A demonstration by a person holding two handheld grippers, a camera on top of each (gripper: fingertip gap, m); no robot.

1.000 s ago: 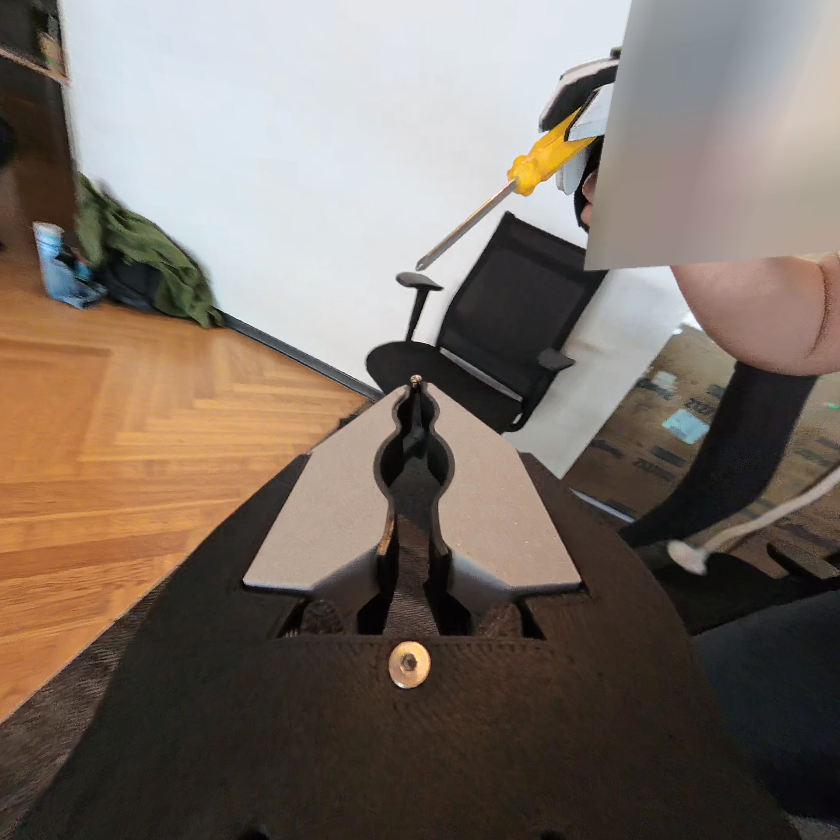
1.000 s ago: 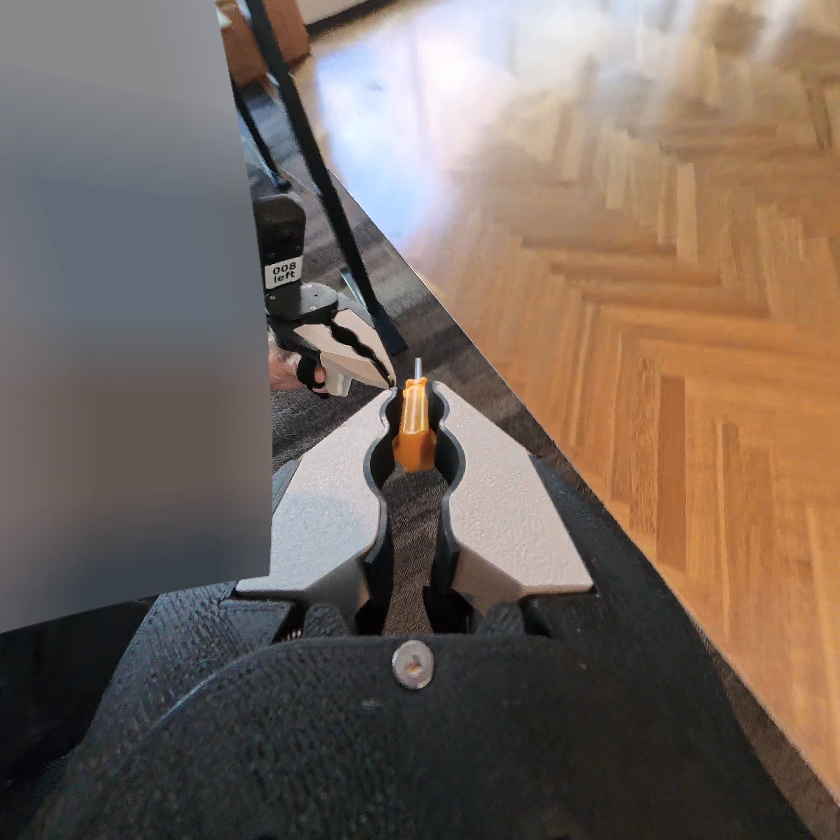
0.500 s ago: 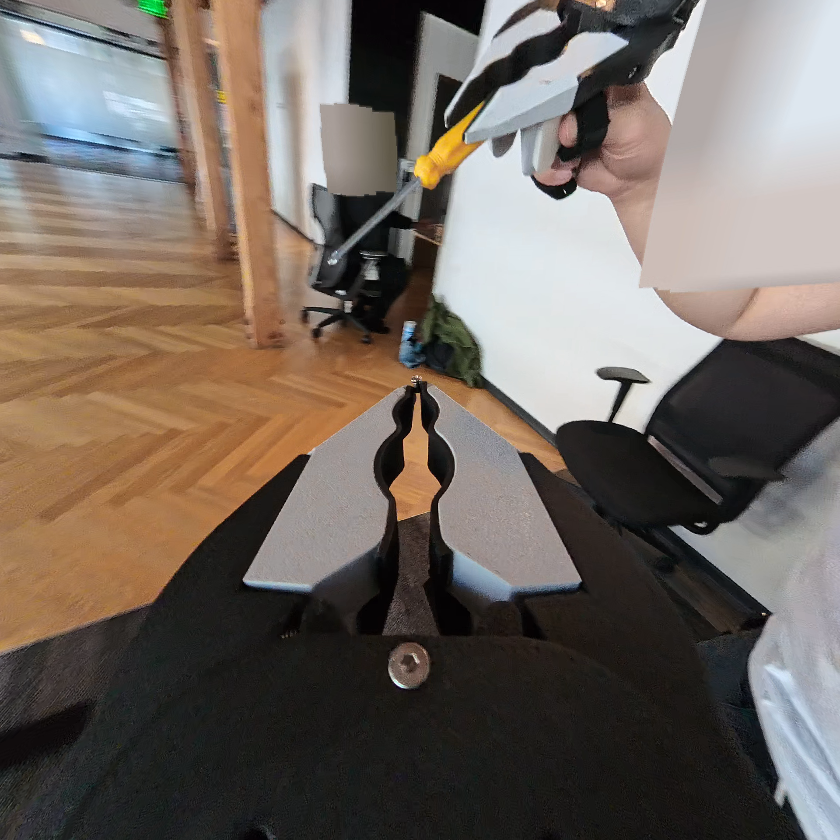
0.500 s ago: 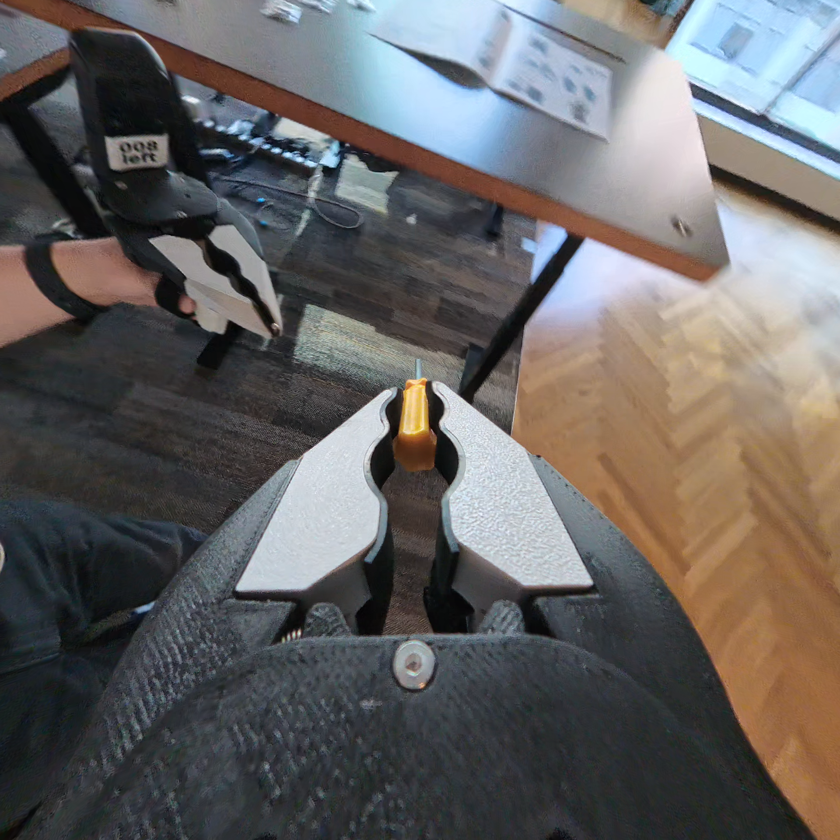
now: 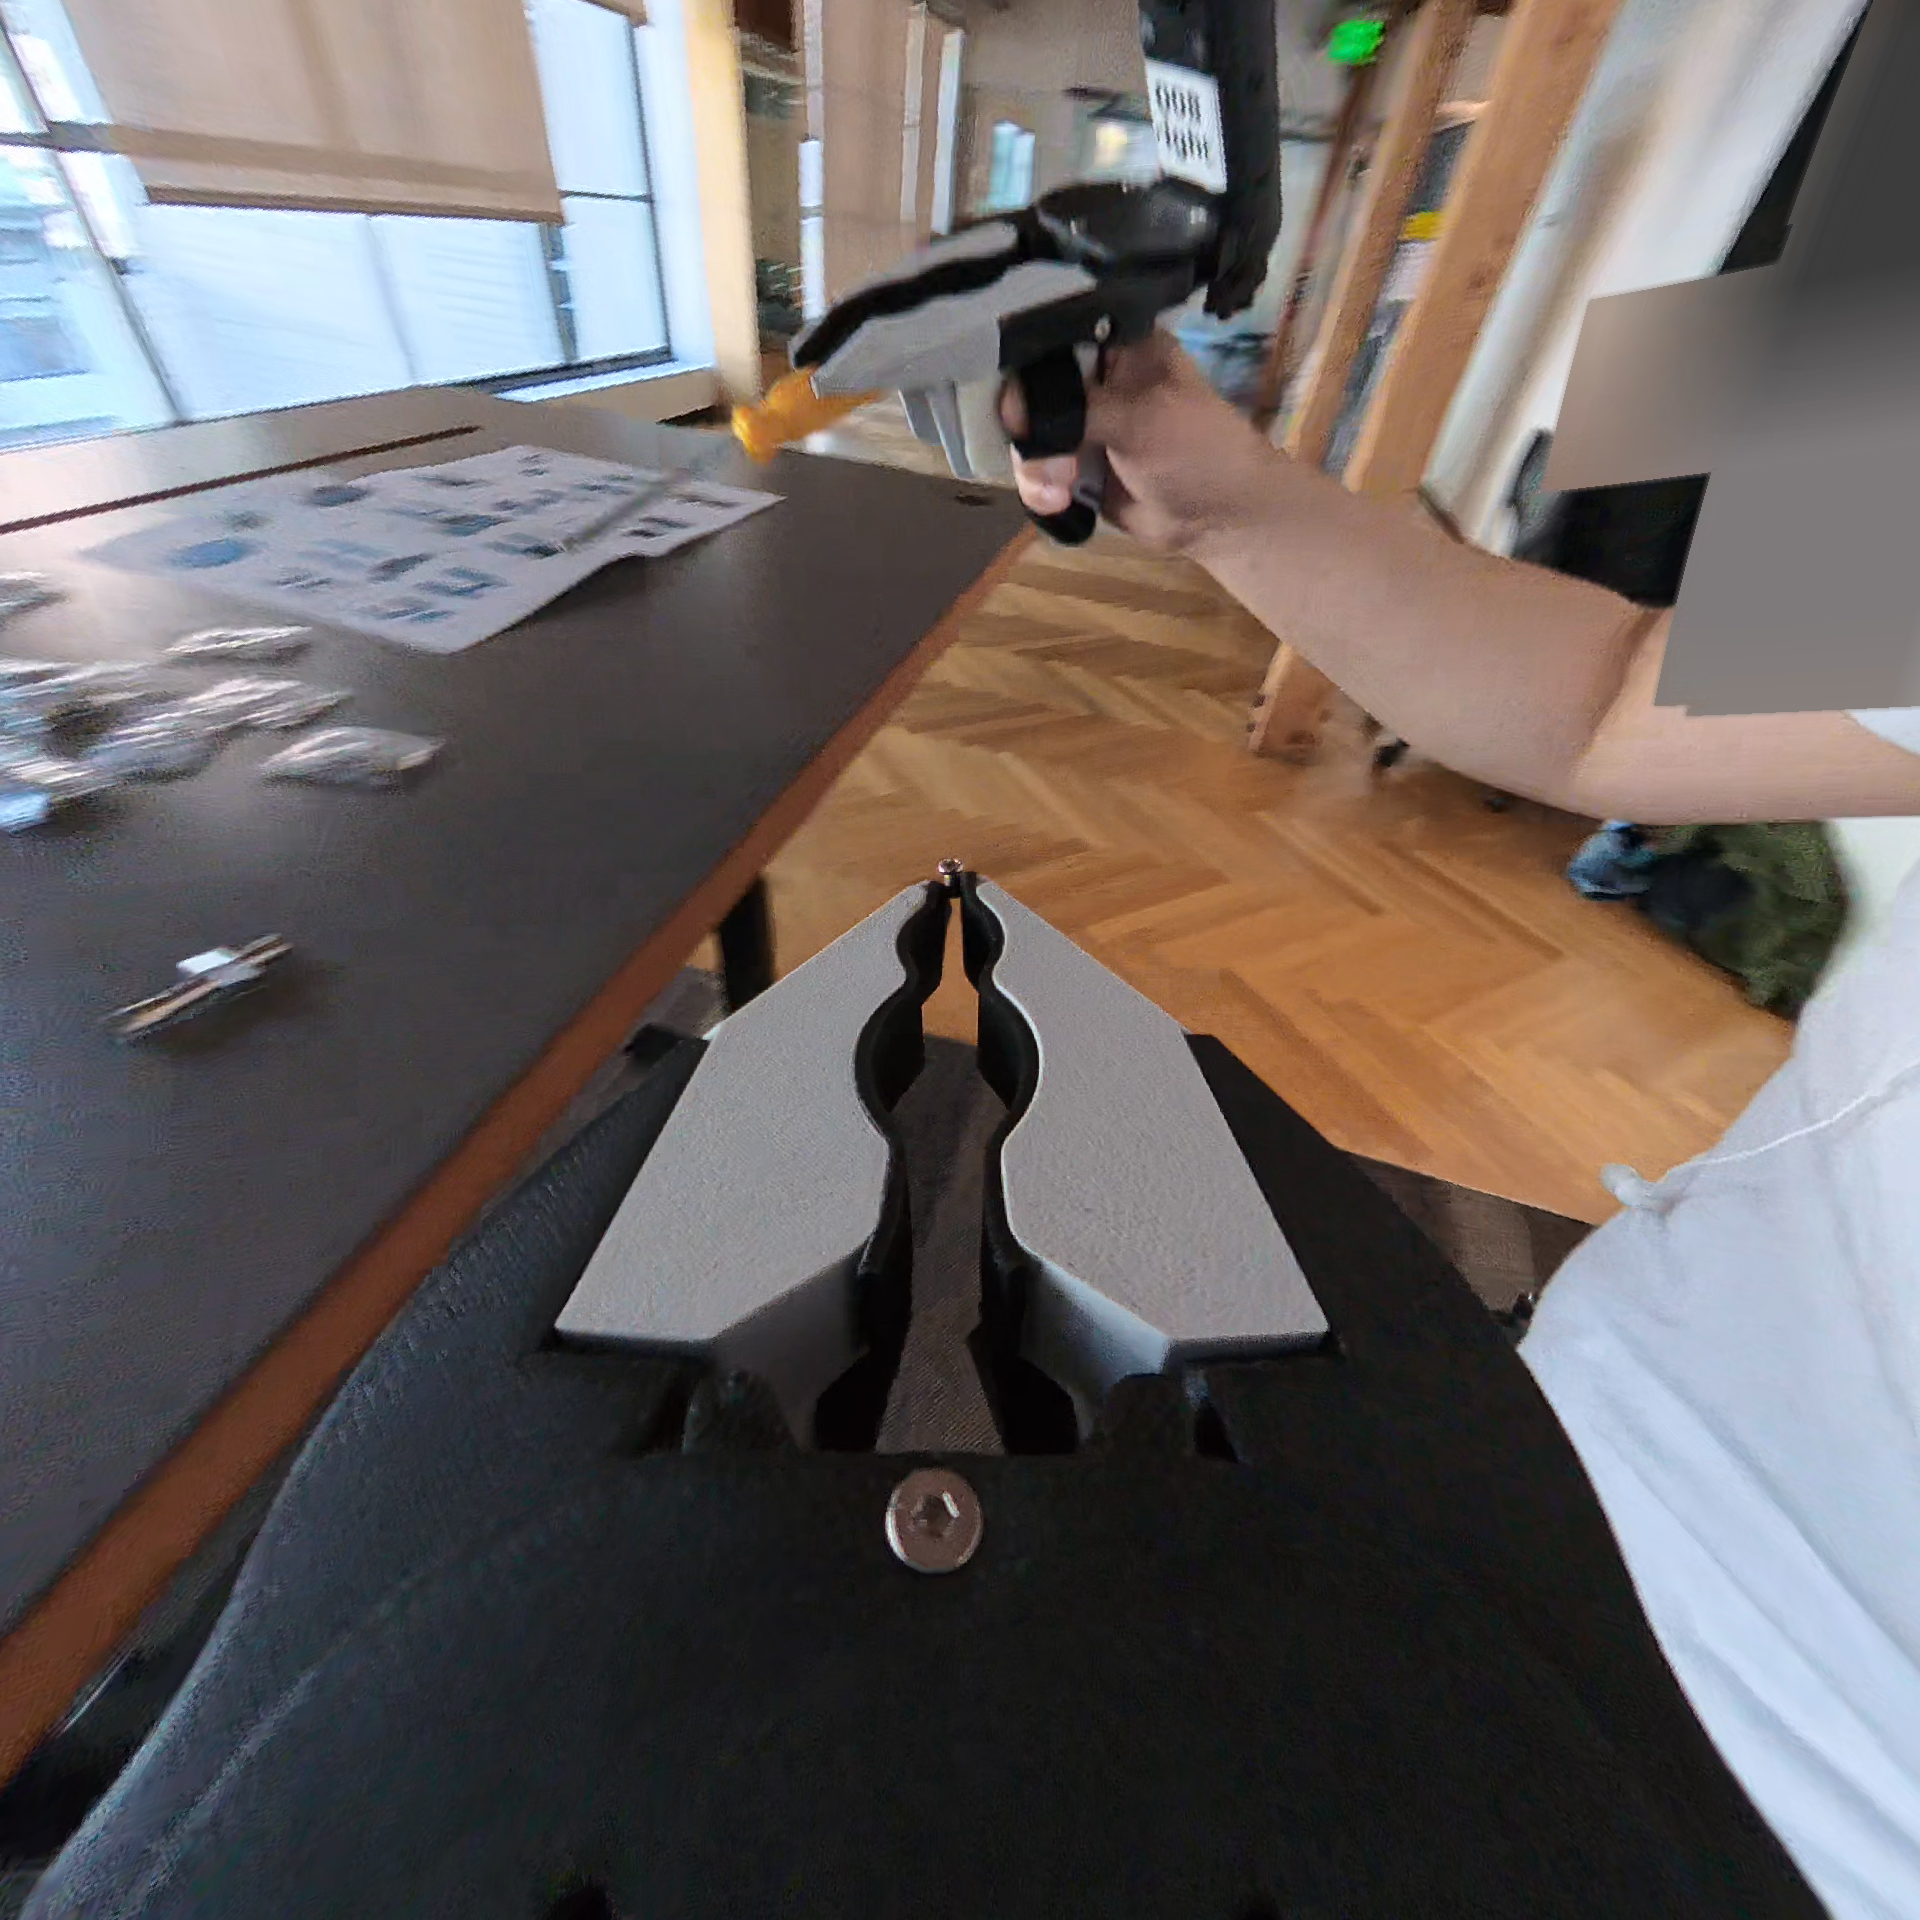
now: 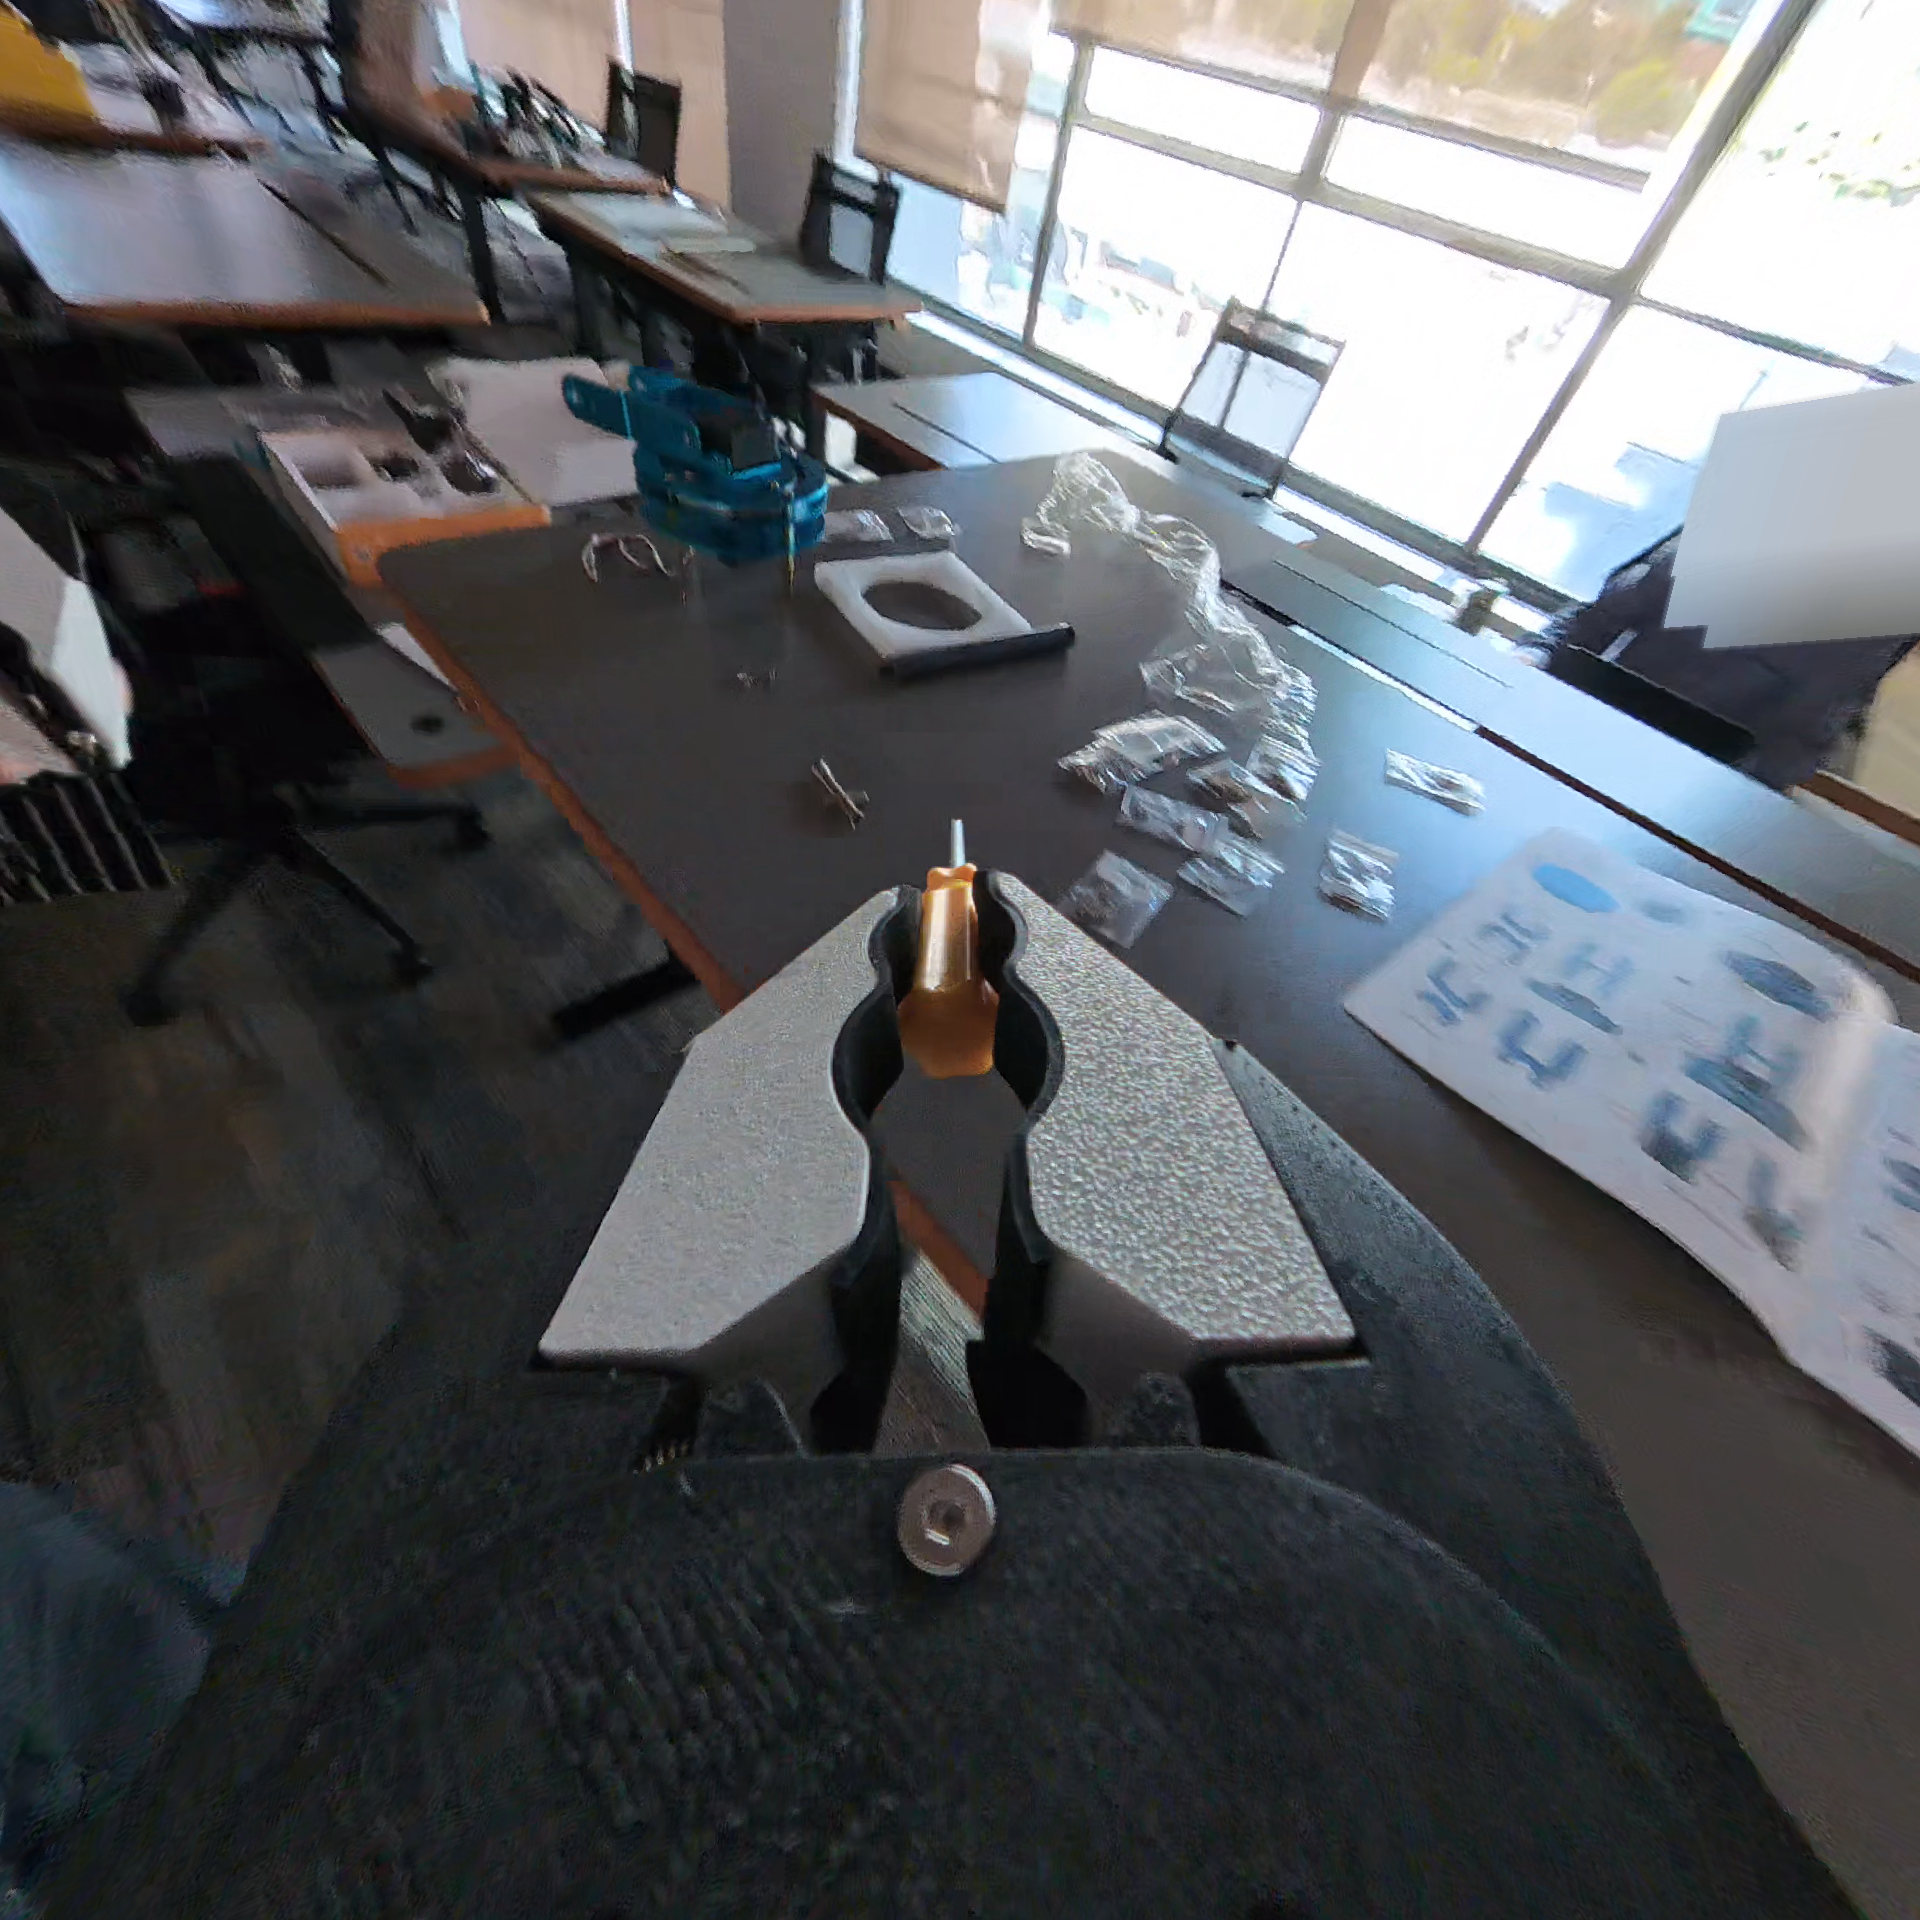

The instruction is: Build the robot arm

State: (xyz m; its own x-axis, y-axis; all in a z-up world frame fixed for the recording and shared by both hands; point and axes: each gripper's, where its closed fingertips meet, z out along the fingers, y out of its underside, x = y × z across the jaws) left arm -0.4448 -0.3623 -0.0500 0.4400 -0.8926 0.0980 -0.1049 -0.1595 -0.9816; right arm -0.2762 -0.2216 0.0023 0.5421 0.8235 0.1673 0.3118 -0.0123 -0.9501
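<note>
My left gripper (image 5: 949, 888) is shut, pinching a tiny metal screw (image 5: 949, 864) at its tips, held off the right edge of a dark table (image 5: 312, 1091) above the floor. My right gripper (image 6: 951, 894) is shut on the yellow handle of a screwdriver (image 6: 945, 997), whose thin shaft points forward over the same table (image 6: 727, 727). The left wrist view shows the right gripper (image 5: 831, 374) higher up, in a person's hand, with the screwdriver handle (image 5: 779, 416) sticking out over the table's far corner.
On the table lie a printed sheet (image 6: 1662, 1060), several small plastic bags of parts (image 6: 1195, 790), a small metal part (image 6: 840, 792), a white foam piece (image 6: 925, 613) and a blue robot arm (image 6: 717, 468). Herringbone wood floor (image 5: 1195, 831) lies to the right. More desks stand behind.
Both grippers have swung round from facing the floor, wall and chair to facing the table top. The left stays shut on the screw and the right on the screwdriver.
</note>
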